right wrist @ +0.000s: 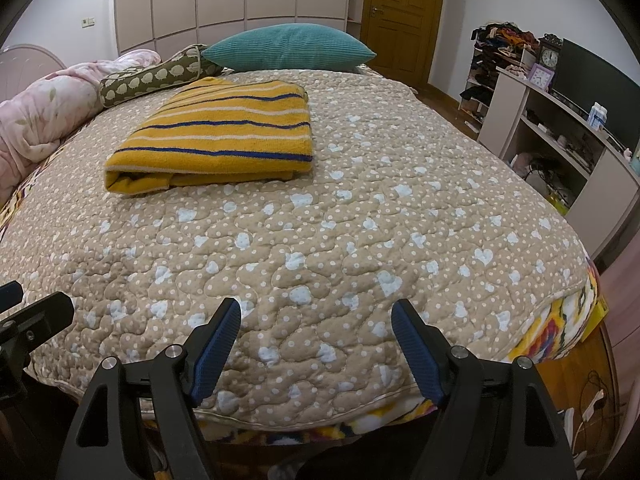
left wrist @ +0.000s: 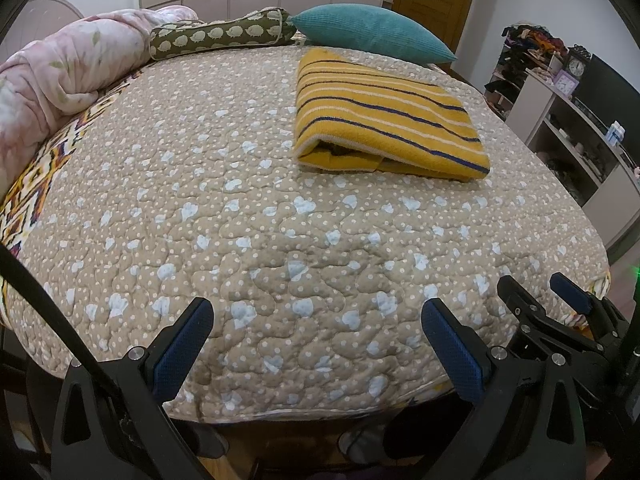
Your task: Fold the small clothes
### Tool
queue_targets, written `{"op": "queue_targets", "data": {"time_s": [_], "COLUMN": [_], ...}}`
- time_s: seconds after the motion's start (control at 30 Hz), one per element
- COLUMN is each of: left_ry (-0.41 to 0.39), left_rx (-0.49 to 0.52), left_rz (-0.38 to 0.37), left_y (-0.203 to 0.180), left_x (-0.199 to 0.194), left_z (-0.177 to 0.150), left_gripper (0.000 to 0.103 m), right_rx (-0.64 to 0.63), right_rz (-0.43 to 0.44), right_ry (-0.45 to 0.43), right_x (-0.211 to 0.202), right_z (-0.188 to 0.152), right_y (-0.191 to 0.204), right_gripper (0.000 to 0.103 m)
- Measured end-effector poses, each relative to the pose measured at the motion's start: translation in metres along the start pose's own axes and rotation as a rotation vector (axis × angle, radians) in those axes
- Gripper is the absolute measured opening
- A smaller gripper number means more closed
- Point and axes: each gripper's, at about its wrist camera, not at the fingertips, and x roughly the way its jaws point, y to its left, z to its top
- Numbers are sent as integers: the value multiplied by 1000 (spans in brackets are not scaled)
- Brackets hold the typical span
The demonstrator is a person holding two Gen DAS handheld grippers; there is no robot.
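Observation:
A yellow garment with blue and white stripes (left wrist: 384, 116) lies folded into a flat rectangle on the beige quilted bedspread (left wrist: 240, 220), toward the far side. It also shows in the right wrist view (right wrist: 224, 136), left of centre. My left gripper (left wrist: 318, 312) is open and empty, hovering over the near edge of the bed, well short of the garment. My right gripper (right wrist: 316, 316) is open and empty over the same near edge. The right gripper (left wrist: 560, 292) also appears at the right of the left wrist view.
A teal pillow (left wrist: 372, 32), a green sheep-print bolster (left wrist: 220, 36) and a pink floral duvet (left wrist: 60, 76) lie along the far and left sides. White shelves (right wrist: 560, 132) with a clock and a dark screen stand to the right. A wooden door (right wrist: 404, 12) is behind.

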Motion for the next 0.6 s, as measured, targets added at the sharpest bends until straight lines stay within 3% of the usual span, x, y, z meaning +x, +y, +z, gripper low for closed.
{"op": "queue_targets", "data": {"time_s": [0.6], "left_ry": [7], "left_rx": [-3], "left_rz": [0], "left_y": [2], "left_x": [3], "left_z": [-2], "left_gripper": [103], "right_rx": [-4], "right_rz": [6], "right_ry": [4], "right_x": [2], "right_z": [0], "right_y": [0], "right_gripper": [82]}}
